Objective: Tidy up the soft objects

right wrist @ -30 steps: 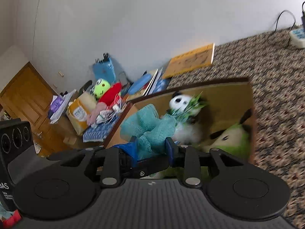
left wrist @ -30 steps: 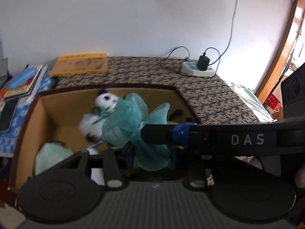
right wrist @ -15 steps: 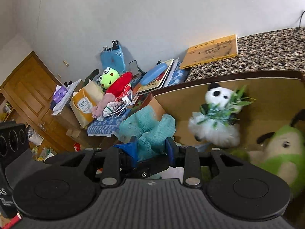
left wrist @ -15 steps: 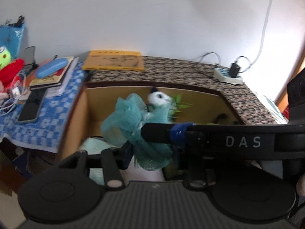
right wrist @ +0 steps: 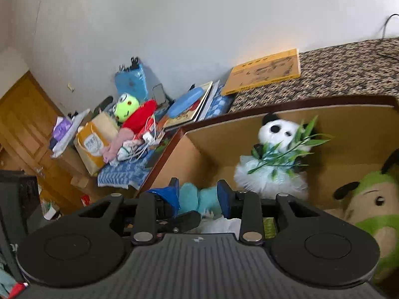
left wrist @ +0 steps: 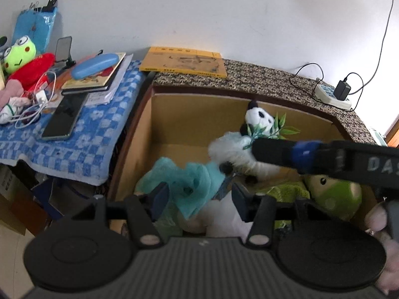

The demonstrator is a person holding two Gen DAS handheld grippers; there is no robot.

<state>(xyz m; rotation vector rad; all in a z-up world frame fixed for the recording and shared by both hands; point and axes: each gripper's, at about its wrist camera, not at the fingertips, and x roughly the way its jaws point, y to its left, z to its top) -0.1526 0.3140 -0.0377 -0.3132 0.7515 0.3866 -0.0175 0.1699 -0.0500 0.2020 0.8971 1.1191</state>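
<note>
White wall behind; box (left wrist: 147, 124) open on the counter (left wrist: 261, 79). Both hand-held grippers, left (left wrist: 199, 195) and right (right wrist: 198, 195), parted over the teal pouf (left wrist: 189, 184) lying in the box's near-left corner (seemingly released). Withdraw straight up, avoiding the panda (right wrist: 274, 159).

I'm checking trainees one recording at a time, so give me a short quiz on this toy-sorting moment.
1. True or false: the panda plush is inside the cardboard box.
2. In the left wrist view, what shows between the jaws of the left gripper? A) teal cloth B) phone C) yellow book
3. Fill in: the blue case rests on a stack of ____.

Key: 1 true; 2 A; 3 books.
</note>
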